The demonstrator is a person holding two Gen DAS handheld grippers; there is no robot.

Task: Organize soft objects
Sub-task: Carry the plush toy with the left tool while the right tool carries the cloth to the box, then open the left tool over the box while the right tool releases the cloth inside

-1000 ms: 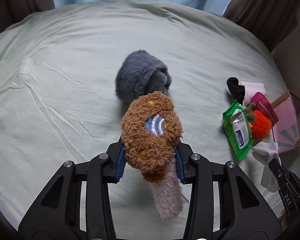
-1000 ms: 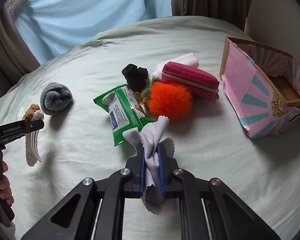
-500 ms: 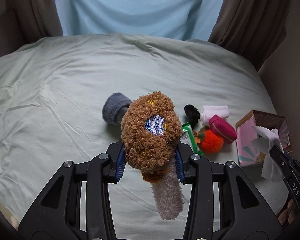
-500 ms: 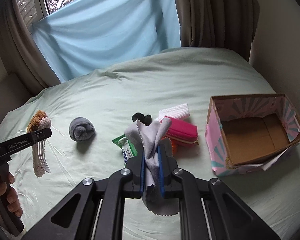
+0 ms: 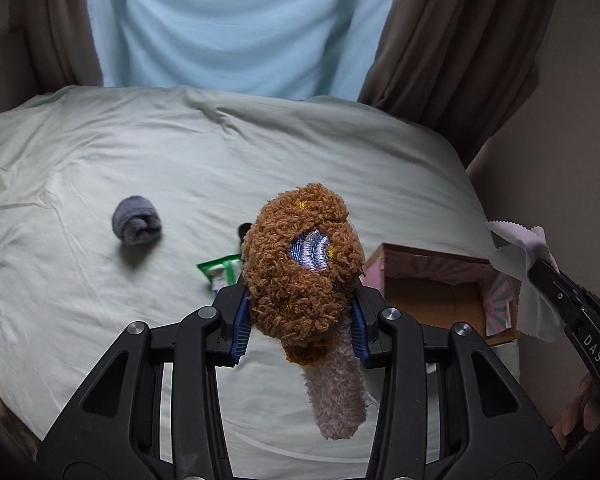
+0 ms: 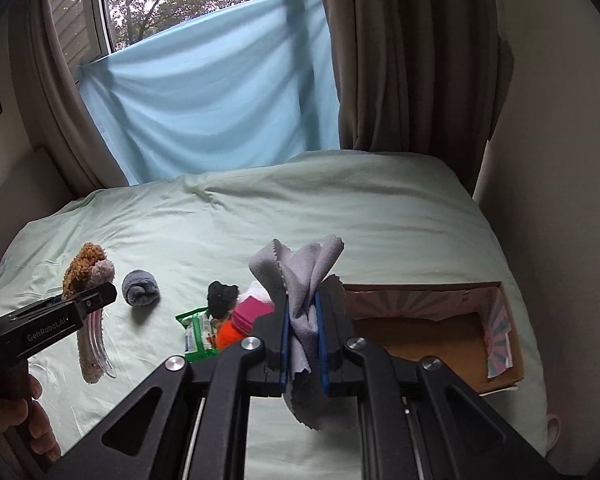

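My left gripper [image 5: 300, 316] is shut on a fuzzy brown plush clip [image 5: 304, 268] with a pale fluffy tail, held high above the bed; it also shows in the right wrist view [image 6: 87, 270]. My right gripper [image 6: 302, 334] is shut on a grey microfibre cloth [image 6: 300, 276], raised near the open pink cardboard box [image 6: 440, 336]. The cloth [image 5: 520, 256] and box [image 5: 432, 292] also show at the right of the left wrist view. A rolled grey sock [image 5: 137, 225] lies on the bed to the left.
On the pale green bed sheet [image 6: 340, 216] lie a green wipes pack [image 6: 198, 332], a black item [image 6: 222, 298], an orange pompom [image 6: 228, 332] and a pink pouch [image 6: 252, 312]. Brown curtains [image 6: 412, 60], a blue sheet and a wall stand behind and right.
Both grippers have risen higher above the bed with their objects still held. The left view has swung right, so the box now sits close to the plush clip.
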